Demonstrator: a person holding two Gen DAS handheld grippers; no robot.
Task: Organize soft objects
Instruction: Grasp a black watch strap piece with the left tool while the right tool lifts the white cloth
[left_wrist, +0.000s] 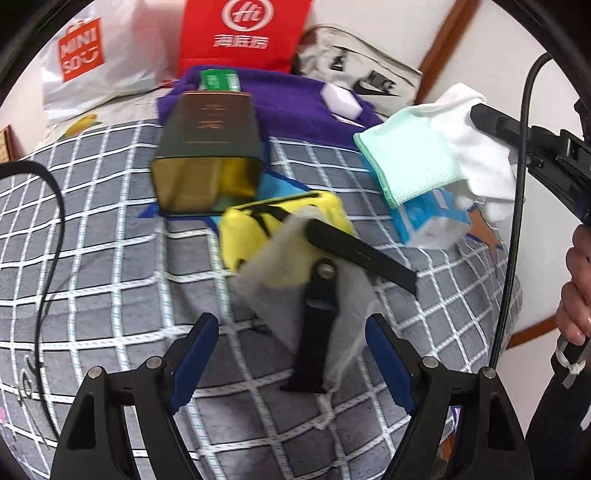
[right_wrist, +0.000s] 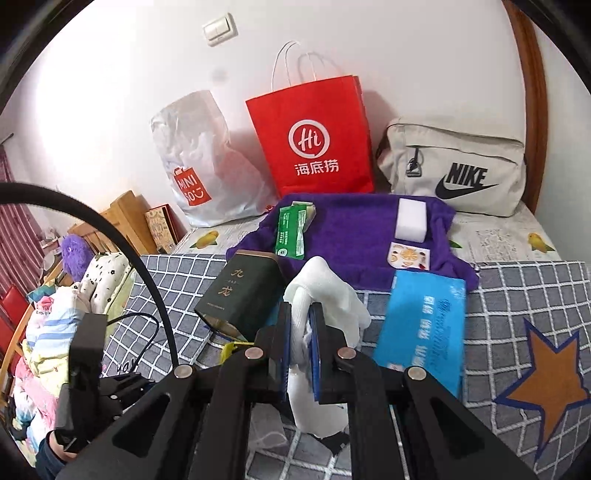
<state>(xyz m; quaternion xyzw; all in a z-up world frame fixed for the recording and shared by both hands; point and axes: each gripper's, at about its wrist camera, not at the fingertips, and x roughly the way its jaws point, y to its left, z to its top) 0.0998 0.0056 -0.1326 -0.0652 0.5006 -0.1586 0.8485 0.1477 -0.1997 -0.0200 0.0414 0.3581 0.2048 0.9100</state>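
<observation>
My right gripper (right_wrist: 301, 332) is shut on a white cloth (right_wrist: 332, 295) and holds it above the checked bedspread (right_wrist: 517, 295). The left wrist view shows that white cloth (left_wrist: 476, 158) hanging from the right gripper (left_wrist: 480, 114), with a mint-green cloth (left_wrist: 410, 158) beside it; I cannot tell whether the mint one is gripped too. My left gripper (left_wrist: 291, 354) is open over a sheer grey fabric piece (left_wrist: 347, 295) with black straps (left_wrist: 317, 325), touching nothing. That fabric partly covers a yellow pouch (left_wrist: 288, 229).
A dark green tin (right_wrist: 240, 295) lies open-ended beside a blue tissue pack (right_wrist: 421, 332). Behind them a purple towel (right_wrist: 351, 229) carries a white sponge (right_wrist: 412, 221) and a green packet (right_wrist: 291, 236). A red paper bag (right_wrist: 314, 140), a Miniso bag (right_wrist: 199, 166) and a Nike bag (right_wrist: 454, 166) line the wall.
</observation>
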